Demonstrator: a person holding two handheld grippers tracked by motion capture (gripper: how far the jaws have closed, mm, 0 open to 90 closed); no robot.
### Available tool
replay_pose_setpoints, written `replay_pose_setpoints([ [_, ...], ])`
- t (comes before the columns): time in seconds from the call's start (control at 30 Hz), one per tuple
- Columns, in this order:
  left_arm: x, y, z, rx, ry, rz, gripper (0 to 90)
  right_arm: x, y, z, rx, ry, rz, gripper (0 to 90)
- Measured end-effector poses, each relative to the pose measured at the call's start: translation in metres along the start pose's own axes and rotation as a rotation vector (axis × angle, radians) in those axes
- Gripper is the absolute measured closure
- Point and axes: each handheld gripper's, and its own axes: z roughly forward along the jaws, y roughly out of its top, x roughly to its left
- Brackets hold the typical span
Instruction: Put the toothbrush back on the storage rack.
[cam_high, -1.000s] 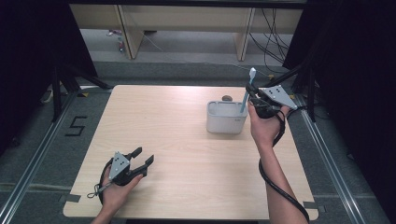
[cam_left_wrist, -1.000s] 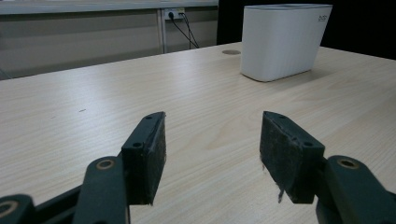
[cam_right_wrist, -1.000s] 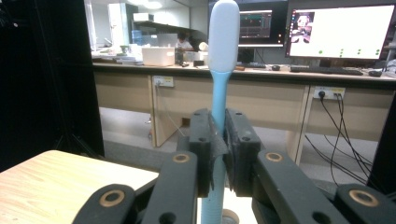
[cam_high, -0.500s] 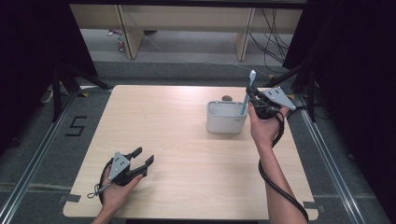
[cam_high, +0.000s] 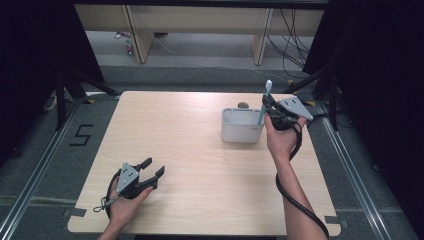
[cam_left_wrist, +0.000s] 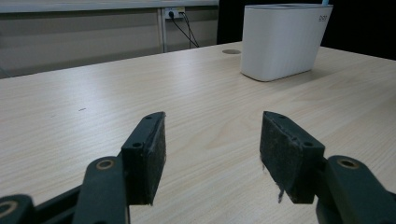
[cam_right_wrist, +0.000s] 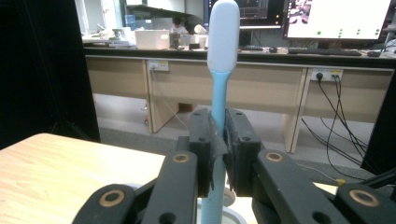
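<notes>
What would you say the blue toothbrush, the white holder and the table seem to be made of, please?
Blue toothbrush with a white head: smooth matt plastic, by its even moulded colour. White ribbed oblong holder: probably matt plastic, with fine vertical ribs and no glaze shine. Pale rectangular table: wood or wood-look laminate, showing printed-looking grain and a soft sheen.

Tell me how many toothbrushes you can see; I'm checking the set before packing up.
1. The blue toothbrush stands upright, clamped in the right gripper over the white holder at the table's far right. The holder's inside is partly hidden, so more could sit there.
</notes>
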Motion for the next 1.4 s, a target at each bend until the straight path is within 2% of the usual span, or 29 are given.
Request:
replay_pose_setpoints([
  [0.13,0.000,0.000,0.000,0.001,0.000,0.001,40.8,0.002,-0.006,0.000,0.013,0.005,0.013,82.5],
  [0.27,0.000,0.000,0.000,0.000,0.000,-0.002,40.8,0.002,-0.010,0.001,0.018,0.010,0.000,82.4],
  [0.33,0.000,0.000,0.000,-0.001,0.000,-0.006,40.8,0.004,-0.014,0.000,0.032,0.006,0.023,82.4],
  [0.37,0.000,0.000,0.000,-0.001,0.000,-0.005,40.8,0.003,-0.015,0.001,0.025,0.005,0.006,82.4],
  [0.43,0.000,0.000,0.000,0.001,0.001,-0.002,40.8,0.004,-0.018,0.001,0.031,0.007,0.022,82.4],
  [0.5,0.000,0.000,0.000,0.002,0.000,-0.002,40.8,0.004,-0.020,0.002,0.035,0.005,0.009,82.4],
  [0.53,0.000,0.000,0.000,0.001,0.000,-0.003,40.8,0.005,-0.021,0.001,0.043,0.006,0.030,82.4],
  [0.67,0.000,0.000,0.000,0.002,-0.001,-0.005,40.8,0.003,-0.024,0.001,0.049,0.004,0.010,82.4],
  [0.8,0.000,0.000,0.000,0.001,-0.001,-0.008,40.7,0.002,-0.027,0.002,0.061,-0.001,0.017,82.4],
  [0.83,0.000,0.000,0.000,0.001,-0.001,-0.009,40.6,0.001,-0.028,0.003,0.060,0.006,0.003,82.4],
  [0.93,0.001,0.000,0.000,0.000,-0.001,-0.008,40.6,0.002,-0.032,0.002,0.070,-0.004,0.024,82.4],
  [0.97,0.000,0.000,0.000,0.000,-0.001,-0.009,40.6,0.001,-0.034,0.003,0.072,-0.001,0.014,82.4],
  [1.0,0.000,0.000,0.000,0.000,-0.001,-0.009,40.6,0.001,-0.035,0.004,0.073,0.007,0.022,82.4],
  [1.03,0.000,0.000,0.000,0.000,-0.001,-0.008,40.6,0.002,-0.036,0.003,0.078,-0.006,0.026,82.4],
  [1.1,0.000,0.000,0.000,0.001,-0.001,-0.008,40.6,0.001,-0.038,0.003,0.081,-0.002,0.020,82.4],
  [1.13,0.000,0.000,0.000,0.000,-0.001,-0.009,40.6,0.002,-0.040,0.003,0.083,-0.004,0.040,82.4],
  [1.2,0.001,0.000,0.000,0.000,-0.002,-0.009,40.6,0.000,-0.042,0.004,0.084,-0.006,0.022,82.3],
  [1.33,0.001,0.000,0.001,-0.012,-0.005,-0.011,40.6,0.002,-0.045,0.004,0.093,-0.006,0.039,82.3],
  [1.4,0.001,-0.001,0.001,-0.018,-0.008,-0.012,40.6,0.001,-0.047,0.005,0.093,0.005,0.022,82.3],
])
